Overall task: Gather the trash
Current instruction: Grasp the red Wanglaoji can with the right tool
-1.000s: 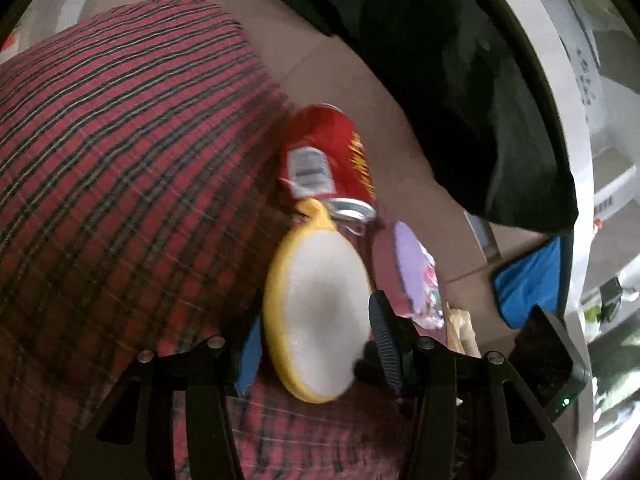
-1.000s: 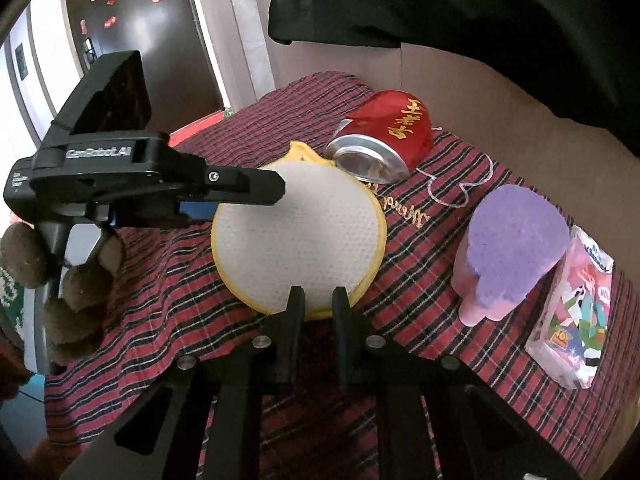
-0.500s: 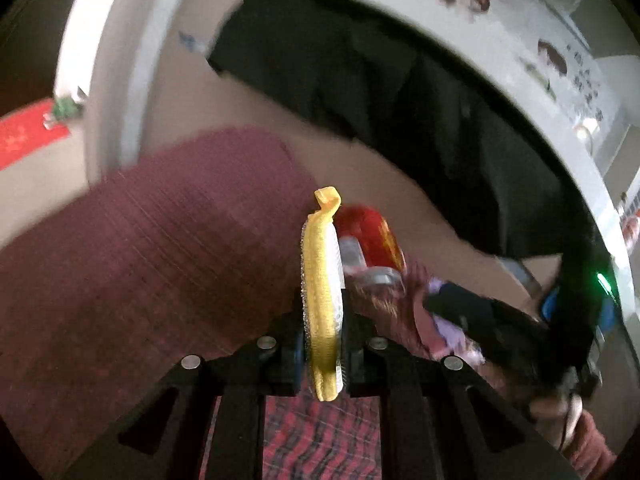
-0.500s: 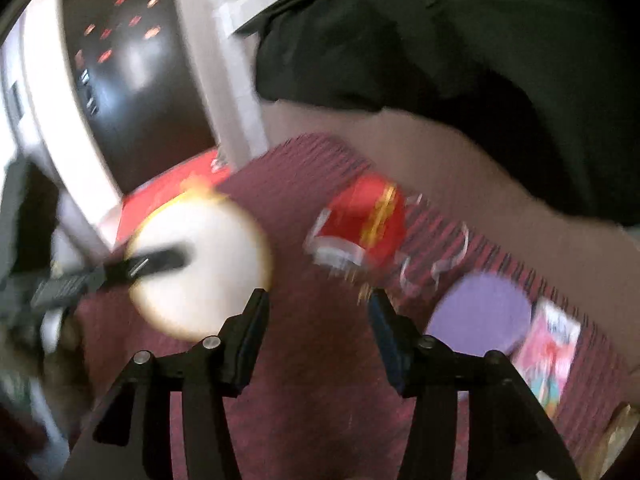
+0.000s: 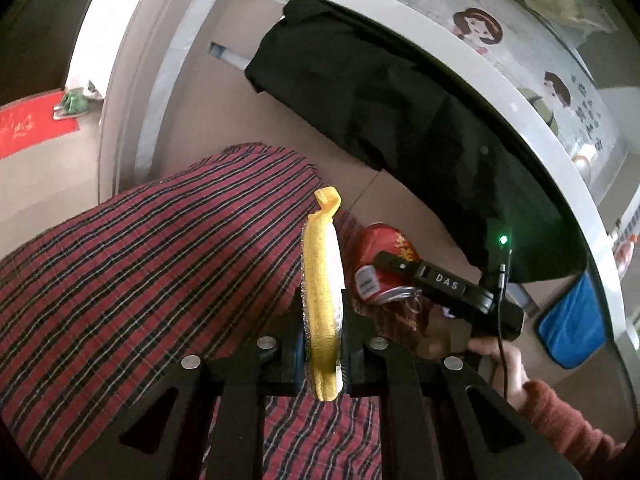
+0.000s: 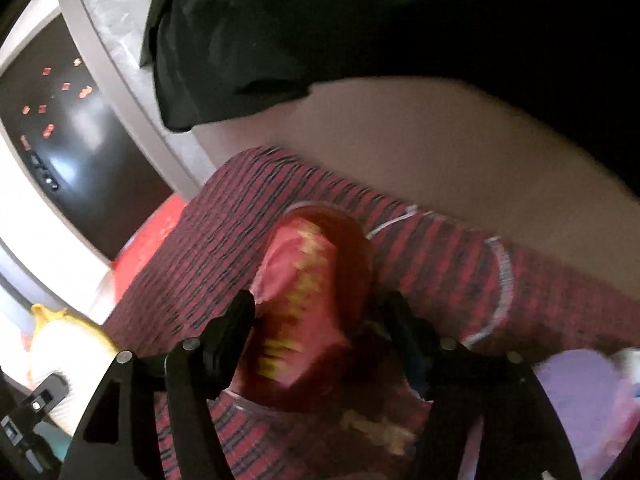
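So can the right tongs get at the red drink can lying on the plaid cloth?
Probably yes. The right tongs are opening and already straddle the red drink can; nothing sits between them. The left tongs, holding the yellow-rimmed round pad, are off to the side.

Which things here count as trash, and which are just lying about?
Job:
- red can, lying between the right gripper's opening jaws
- yellow-rimmed pad, clamped in the left gripper

Lying about:
- plaid cloth
- black garment
- purple sponge
- blue cloth
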Motion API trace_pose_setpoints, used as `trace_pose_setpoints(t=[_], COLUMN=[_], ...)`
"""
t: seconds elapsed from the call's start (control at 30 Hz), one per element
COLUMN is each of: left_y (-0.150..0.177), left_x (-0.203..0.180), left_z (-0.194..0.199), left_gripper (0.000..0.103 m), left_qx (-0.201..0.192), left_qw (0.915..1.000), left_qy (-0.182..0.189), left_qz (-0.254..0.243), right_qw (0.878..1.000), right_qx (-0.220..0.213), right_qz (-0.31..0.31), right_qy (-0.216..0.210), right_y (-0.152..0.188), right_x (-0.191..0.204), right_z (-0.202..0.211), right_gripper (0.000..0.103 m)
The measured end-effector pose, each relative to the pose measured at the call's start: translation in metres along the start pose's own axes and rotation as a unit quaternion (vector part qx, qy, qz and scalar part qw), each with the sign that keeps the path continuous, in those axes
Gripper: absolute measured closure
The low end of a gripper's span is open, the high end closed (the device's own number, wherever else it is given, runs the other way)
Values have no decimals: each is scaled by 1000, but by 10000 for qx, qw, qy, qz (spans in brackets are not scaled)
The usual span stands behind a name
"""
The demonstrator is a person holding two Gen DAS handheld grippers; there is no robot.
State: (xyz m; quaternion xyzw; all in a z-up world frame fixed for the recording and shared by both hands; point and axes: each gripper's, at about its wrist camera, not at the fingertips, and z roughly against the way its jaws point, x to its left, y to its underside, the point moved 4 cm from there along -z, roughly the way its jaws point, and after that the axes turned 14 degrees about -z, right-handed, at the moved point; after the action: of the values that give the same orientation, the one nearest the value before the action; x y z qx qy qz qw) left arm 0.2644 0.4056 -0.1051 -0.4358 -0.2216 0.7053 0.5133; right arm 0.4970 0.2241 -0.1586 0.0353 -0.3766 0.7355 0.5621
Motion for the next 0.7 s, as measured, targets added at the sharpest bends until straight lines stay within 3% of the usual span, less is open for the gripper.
trace_pose_setpoints(t=[0.1,0.17,0.2,0.33,0.57,0.7], left_y=[2,4,3,2,3,3], left_x=[0,-2,-3,-15,-67,-117], left_z=[-5,-8,-9,-8,-2,8], left_gripper=[89,89,89,89,89,89], left_qx=[42,85,98,92,23,-102], left_qw=[10000,10000,9999,9998,9982,9952], left_qy=[-6,-6,-15,-72,-50,55], left_qz=[17,-2,-19,-142,-590,-972], right_qw=[9997,9985,9978,9918,9891,9863], right_qx=[101,78,55,-98,-587,-978], right_qz=[183,502,610,1181,1304,1297], right_qy=[152,197,242,478,352,287], right_y=[3,7,8,20,40,50], right_x=[11,21,25,39,29,16], right_z=[-13,-12,-8,19,111,175], right_gripper=[36,45,56,57,57,57])
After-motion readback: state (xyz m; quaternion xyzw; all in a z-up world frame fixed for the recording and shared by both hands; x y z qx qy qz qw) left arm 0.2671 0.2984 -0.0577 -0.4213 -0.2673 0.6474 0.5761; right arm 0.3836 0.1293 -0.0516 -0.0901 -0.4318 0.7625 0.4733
